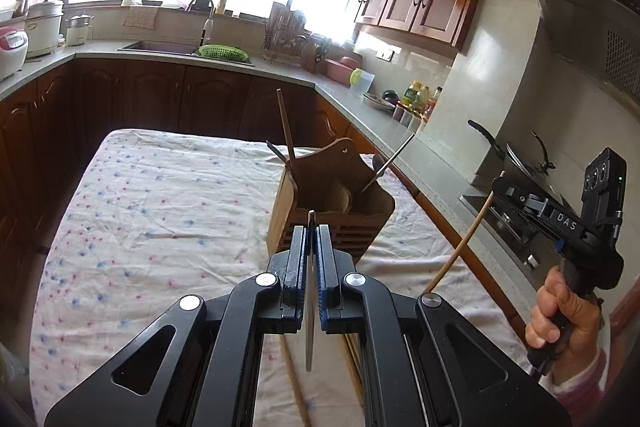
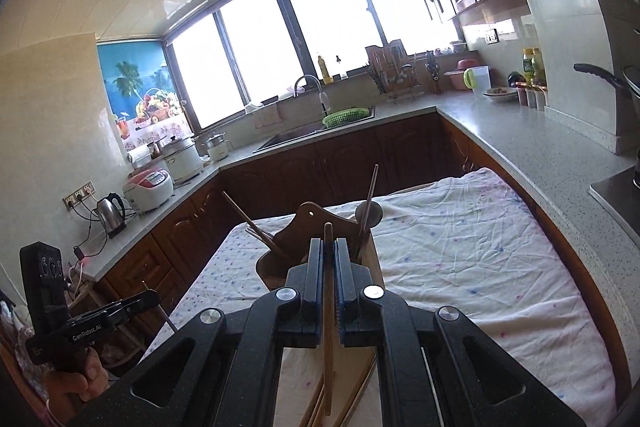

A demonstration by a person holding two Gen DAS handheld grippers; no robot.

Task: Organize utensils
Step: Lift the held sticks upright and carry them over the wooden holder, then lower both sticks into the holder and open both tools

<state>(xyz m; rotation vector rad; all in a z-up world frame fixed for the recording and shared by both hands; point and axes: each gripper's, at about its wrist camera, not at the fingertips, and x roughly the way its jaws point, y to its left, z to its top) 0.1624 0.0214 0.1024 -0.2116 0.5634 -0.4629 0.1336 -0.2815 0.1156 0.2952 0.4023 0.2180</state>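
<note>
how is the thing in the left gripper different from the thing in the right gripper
The left gripper is shut on a thin, flat metal utensil, grey and shiny; the right gripper is shut on a round wooden stick, tan and matte. The metal utensil looks edge-on like a blade; the wooden stick looks thicker. Both hang down through the jaws before the wooden utensil holder.

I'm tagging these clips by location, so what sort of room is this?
A home kitchen, most likely: a sink with a faucet under the window, wooden wall cabinets, and a rice cooker on the countertop.
</note>
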